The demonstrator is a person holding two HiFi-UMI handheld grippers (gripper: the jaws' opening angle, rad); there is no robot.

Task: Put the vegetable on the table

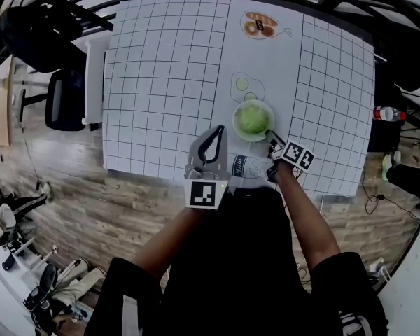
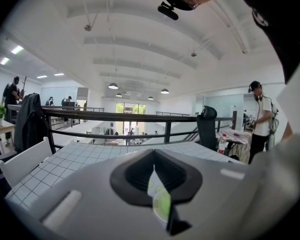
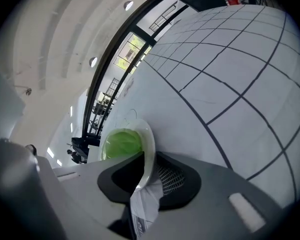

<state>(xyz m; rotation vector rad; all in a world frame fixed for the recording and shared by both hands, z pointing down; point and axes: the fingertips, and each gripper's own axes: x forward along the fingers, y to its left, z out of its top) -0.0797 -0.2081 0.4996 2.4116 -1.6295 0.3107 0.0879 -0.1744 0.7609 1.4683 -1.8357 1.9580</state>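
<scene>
Right now my right hand-held gripper (image 1: 273, 141) is clamped on the rim of the round white bowl (image 1: 236, 122). The bowl holds the green leafy vegetable (image 1: 252, 120) on the white gridded worktop (image 1: 161, 82), and I take the grip to be steadying it. My left hand-held gripper (image 1: 217, 133) waits beside it, jaws together.

vegetable (image 1: 252, 119), perhaps lettuce, in bowl (image 1: 254, 139) on table (image 1: 161, 82)

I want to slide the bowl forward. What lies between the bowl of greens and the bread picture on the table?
Beyond the bowl, only a flat printed drawing of two pale green slices, nothing standing; the head view shows it.
</scene>
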